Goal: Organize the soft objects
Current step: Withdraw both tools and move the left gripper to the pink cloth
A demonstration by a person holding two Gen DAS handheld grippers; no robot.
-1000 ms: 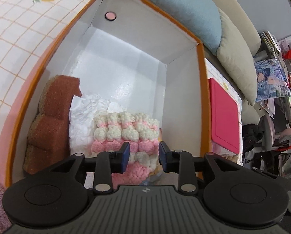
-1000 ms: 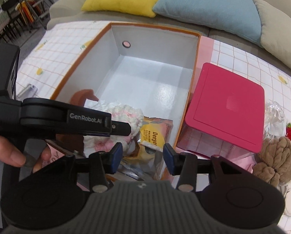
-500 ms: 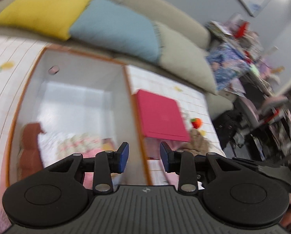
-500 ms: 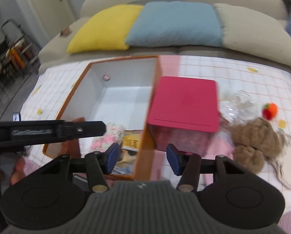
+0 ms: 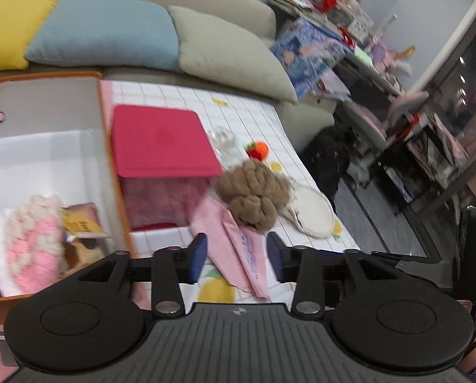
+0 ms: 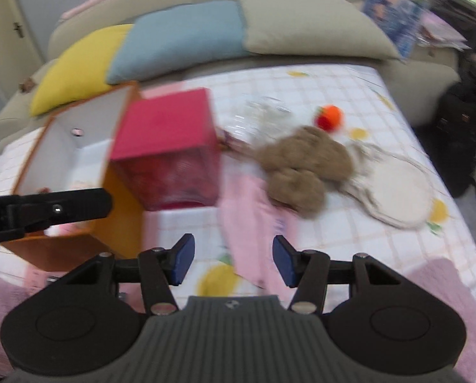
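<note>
An orange-rimmed white box (image 5: 100, 118) (image 6: 59, 159) holds a pink-and-cream crocheted piece (image 5: 33, 242) and a yellow packet (image 5: 81, 223). On the table lie a brown knotted yarn bundle (image 5: 254, 191) (image 6: 305, 166), a pink cloth (image 5: 238, 249) (image 6: 254, 217), a cream round pad (image 5: 311, 214) (image 6: 404, 191) and a red-orange plush strawberry (image 5: 257, 150) (image 6: 330, 118). My left gripper (image 5: 236, 260) is open and empty above the pink cloth. My right gripper (image 6: 233, 263) is open and empty over the same cloth.
A pink lidded mesh bin (image 5: 161, 146) (image 6: 171, 146) stands right of the box. Crumpled clear plastic (image 5: 225, 140) lies behind the yarn. Yellow, blue and beige cushions (image 5: 110, 32) line the sofa behind. The table's right edge drops to a cluttered floor.
Both grippers have drawn back from the box and swung right toward the yarn bundle and pink cloth. The crocheted piece stays in the box. Both stay open.
</note>
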